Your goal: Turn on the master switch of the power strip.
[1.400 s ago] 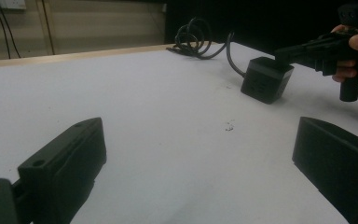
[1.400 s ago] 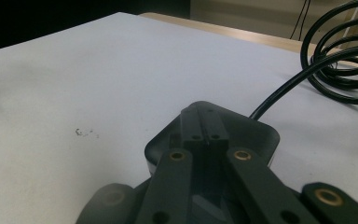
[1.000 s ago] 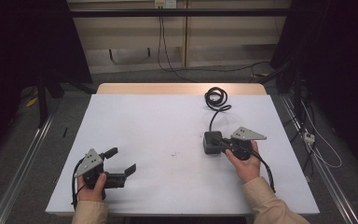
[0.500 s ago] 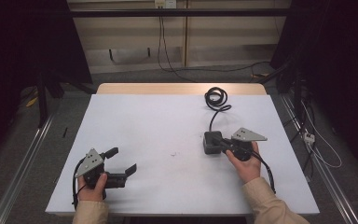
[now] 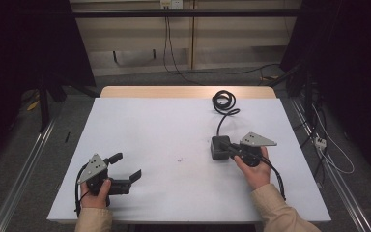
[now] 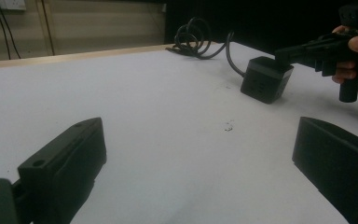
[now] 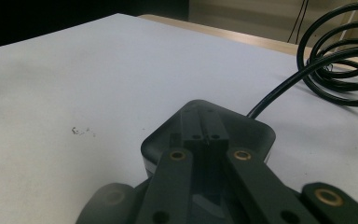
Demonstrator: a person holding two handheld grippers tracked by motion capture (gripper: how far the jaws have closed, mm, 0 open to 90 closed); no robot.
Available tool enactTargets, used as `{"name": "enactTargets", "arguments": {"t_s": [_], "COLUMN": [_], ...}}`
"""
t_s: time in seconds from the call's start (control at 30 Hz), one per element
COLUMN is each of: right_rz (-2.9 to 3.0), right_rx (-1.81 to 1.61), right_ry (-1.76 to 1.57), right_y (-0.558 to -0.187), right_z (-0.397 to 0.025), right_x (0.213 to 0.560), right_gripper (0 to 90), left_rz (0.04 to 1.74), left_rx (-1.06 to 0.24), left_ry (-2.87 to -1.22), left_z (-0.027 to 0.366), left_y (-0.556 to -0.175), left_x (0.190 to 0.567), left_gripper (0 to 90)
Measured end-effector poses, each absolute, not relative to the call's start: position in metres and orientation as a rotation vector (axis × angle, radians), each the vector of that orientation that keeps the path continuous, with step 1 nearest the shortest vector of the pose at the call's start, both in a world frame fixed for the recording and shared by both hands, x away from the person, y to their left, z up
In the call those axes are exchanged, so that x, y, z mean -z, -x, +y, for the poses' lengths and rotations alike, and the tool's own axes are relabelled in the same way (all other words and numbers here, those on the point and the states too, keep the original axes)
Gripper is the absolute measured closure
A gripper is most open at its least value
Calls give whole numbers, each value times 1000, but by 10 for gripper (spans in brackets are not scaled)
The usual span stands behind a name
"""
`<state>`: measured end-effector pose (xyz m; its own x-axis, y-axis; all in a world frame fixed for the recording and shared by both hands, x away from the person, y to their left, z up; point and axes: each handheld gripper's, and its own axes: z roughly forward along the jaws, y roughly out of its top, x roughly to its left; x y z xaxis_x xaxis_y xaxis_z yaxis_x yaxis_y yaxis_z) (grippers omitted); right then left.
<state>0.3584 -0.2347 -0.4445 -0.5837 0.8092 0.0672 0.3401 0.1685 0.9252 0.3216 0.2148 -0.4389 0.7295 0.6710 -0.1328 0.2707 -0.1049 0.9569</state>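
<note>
The right gripper (image 7: 203, 135) has its two black jaws shut tight together, with nothing between them. Their tips rest on the top of the small black plastic box with round corners (image 7: 256, 133). The left gripper (image 5: 125, 166) is far from the box, near the front edge, and its jaws are wide open and hold nothing. It lies low and points across at the box (image 6: 265, 80). A thick black cable (image 5: 223, 101) comes out of the back of the box and curls into a ring behind it. The box sits on the white table top (image 5: 164, 125), and a tiny dark speck (image 5: 179, 159) lies between the box and the left gripper. Nothing has moved in the last second, so the right gripper seems to be just pressing or waiting, and the box is not lifted yet.
</note>
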Motion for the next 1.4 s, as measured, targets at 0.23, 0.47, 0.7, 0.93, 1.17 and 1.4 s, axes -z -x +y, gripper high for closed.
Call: {"name": "enactTargets", "arguments": {"t_s": [0.23,0.47,0.7,0.93,1.17,1.4], "right_rz": [2005,2004,2005,2010,2010,2018], "right_rx": [-1406,-1407,-1412,-1409,-1408,-1405], "right_ry": [-1087,-1090,-1090,-1092,-1100,-1102], "right_y": [-358,-358,-358,-358,-359,-359], "right_z": [-235,-235,-235,-235,-235,-235], "right_x": [445,445,445,445,444,443], "right_gripper": [900,900,900,900,900,900], "left_rz": [761,757,757,755,755,751], "left_rx": [-398,-399,-399,-399,-401,-400], "left_ry": [-1689,-1689,-1690,-1692,-1692,-1693], "left_z": [215,214,214,214,214,214], "left_y": [-322,-322,-322,-322,-323,-323], "left_x": [439,439,439,439,439,439], "left_gripper": [24,24,24,24,24,24]}}
